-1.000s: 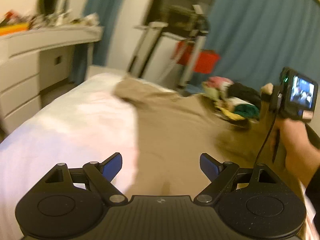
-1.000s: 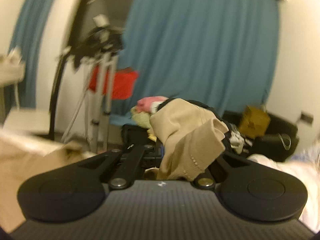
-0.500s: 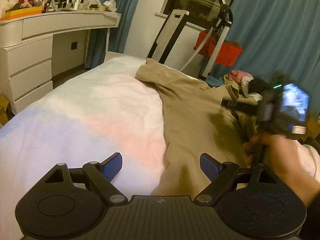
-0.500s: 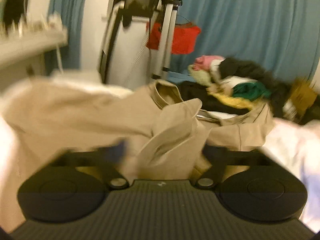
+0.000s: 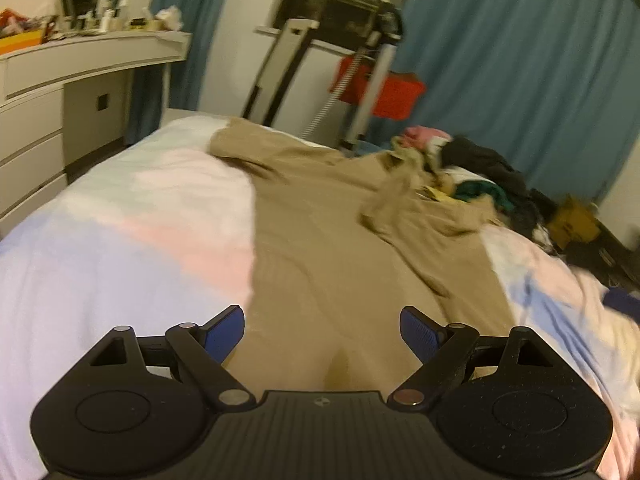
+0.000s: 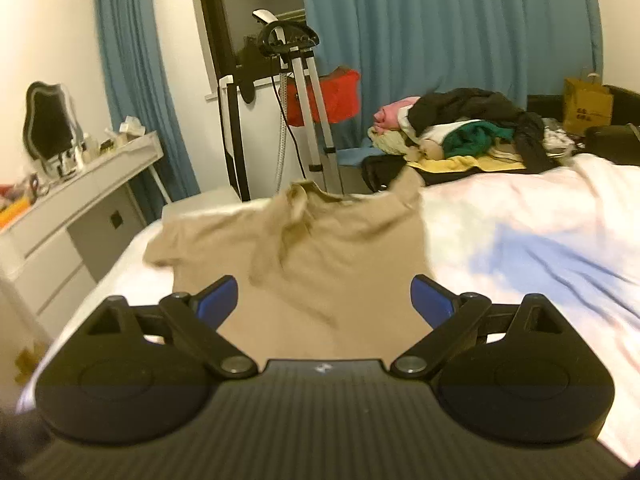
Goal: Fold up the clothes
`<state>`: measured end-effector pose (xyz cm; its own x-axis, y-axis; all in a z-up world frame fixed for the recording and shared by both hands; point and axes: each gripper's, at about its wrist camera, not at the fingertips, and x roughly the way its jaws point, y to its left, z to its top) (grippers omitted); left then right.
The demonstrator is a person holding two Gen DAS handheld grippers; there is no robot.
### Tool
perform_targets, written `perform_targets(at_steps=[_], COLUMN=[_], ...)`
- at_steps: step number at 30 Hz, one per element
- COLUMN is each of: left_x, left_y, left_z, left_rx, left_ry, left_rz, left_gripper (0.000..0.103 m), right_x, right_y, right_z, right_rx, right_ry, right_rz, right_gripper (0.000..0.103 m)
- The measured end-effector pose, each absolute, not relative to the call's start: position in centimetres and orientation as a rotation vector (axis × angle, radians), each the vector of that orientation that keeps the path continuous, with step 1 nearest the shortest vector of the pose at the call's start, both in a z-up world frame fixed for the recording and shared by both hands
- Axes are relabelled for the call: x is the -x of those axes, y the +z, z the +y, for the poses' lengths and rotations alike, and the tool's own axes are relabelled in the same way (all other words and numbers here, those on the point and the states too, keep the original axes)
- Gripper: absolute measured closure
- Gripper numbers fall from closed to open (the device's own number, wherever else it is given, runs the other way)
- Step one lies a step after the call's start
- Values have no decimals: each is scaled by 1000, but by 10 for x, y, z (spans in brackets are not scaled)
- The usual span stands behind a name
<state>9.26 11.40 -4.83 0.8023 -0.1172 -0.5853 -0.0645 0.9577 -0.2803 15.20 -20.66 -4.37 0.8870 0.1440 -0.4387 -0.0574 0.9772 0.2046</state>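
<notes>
A tan T-shirt (image 5: 340, 256) lies spread on the white bed (image 5: 120, 248), collar end far from me, with one sleeve folded loosely over its right side. It also shows in the right wrist view (image 6: 320, 256), where the bed (image 6: 520, 232) extends to the right. My left gripper (image 5: 322, 330) is open and empty, low over the shirt's near hem. My right gripper (image 6: 324, 294) is open and empty, above the shirt's lower half. Neither touches the cloth.
A pile of mixed clothes (image 6: 460, 128) sits past the bed's far end. A white dresser (image 5: 60, 92) stands at the left. A garment steamer stand (image 6: 296, 92) with a red item and blue curtains (image 6: 440, 20) are behind.
My right gripper was shut on a bunch of the tan shirt; it has let go, opened and pulled back. The shirt now lies flatter on the bed. The left gripper stayed open.
</notes>
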Motion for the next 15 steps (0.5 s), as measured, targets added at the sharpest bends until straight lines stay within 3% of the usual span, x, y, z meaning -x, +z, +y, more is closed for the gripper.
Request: perform_targets(at_steps=[5,15], left_x=[-83,-97], left_y=[-54,-114], left_z=[83,-1], left_rx=[337,618], left_ry=[-182,-618], left_rz=[694,954], left_gripper=[16,18], right_x=[-84,-53], right_y=[-54,-68], right_z=[-257,-353], right_rx=[-369,-680], right_ry=[82,26], right_rz=[437,379], right_gripper=[8,8])
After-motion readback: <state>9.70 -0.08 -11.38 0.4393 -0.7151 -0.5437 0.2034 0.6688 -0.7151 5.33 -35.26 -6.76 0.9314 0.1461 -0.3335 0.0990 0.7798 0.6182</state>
